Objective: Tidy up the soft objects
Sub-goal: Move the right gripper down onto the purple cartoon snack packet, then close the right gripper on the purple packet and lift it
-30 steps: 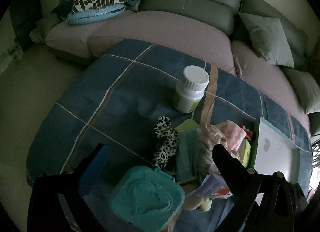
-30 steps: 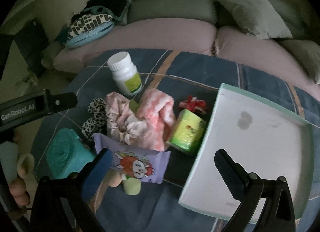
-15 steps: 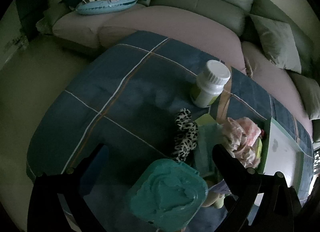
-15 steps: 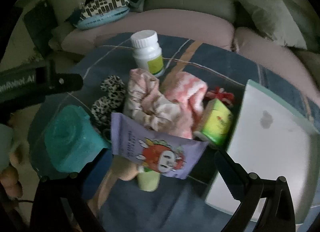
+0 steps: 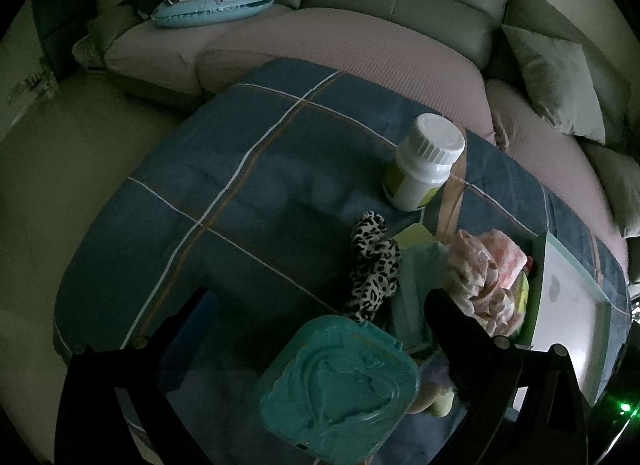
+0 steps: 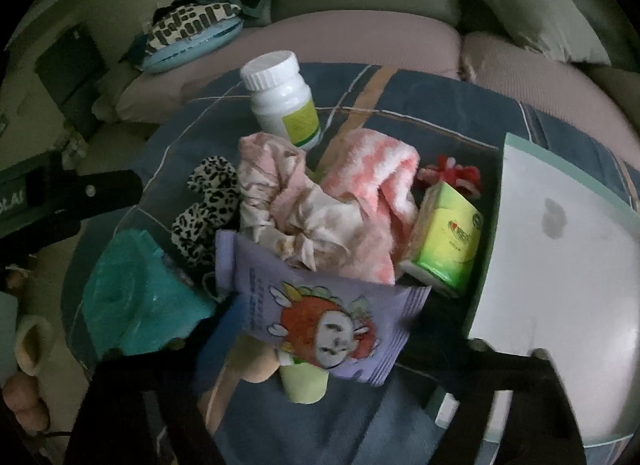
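The right gripper [image 6: 320, 329] has just been closing its fingers around the purple snack packet [image 6: 320, 321] at the near edge of the desk's [image 5: 256, 193] soft pile, pads not visibly pressing, while the left gripper [image 5: 320, 329] hangs wide above the teal tub [image 5: 340, 389].
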Motion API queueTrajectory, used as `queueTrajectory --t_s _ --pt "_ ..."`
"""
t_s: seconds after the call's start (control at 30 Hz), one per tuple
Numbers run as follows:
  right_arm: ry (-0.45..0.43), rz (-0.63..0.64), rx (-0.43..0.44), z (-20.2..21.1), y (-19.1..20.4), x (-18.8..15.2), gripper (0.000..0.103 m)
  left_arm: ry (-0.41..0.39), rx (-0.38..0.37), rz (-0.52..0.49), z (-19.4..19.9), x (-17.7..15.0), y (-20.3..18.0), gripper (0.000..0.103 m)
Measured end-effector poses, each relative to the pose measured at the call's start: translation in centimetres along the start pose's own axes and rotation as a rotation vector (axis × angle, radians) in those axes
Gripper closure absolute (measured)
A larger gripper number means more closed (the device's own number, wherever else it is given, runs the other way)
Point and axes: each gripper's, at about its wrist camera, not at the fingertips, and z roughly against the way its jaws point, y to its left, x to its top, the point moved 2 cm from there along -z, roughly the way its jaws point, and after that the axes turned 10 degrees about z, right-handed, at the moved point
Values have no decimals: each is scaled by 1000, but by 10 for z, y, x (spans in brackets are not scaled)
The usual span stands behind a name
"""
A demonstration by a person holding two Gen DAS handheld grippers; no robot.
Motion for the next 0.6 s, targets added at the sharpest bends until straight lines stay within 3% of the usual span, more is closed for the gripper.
queueTrajectory --t_s 0.2,0.6 --pt "-31 -55 44 13 -10 -6 60 -4 7 -12 1 -1 -3 0" --pt "-87 -89 168 39 -15 -16 86 -16 10 -40 5 -4 -9 0"
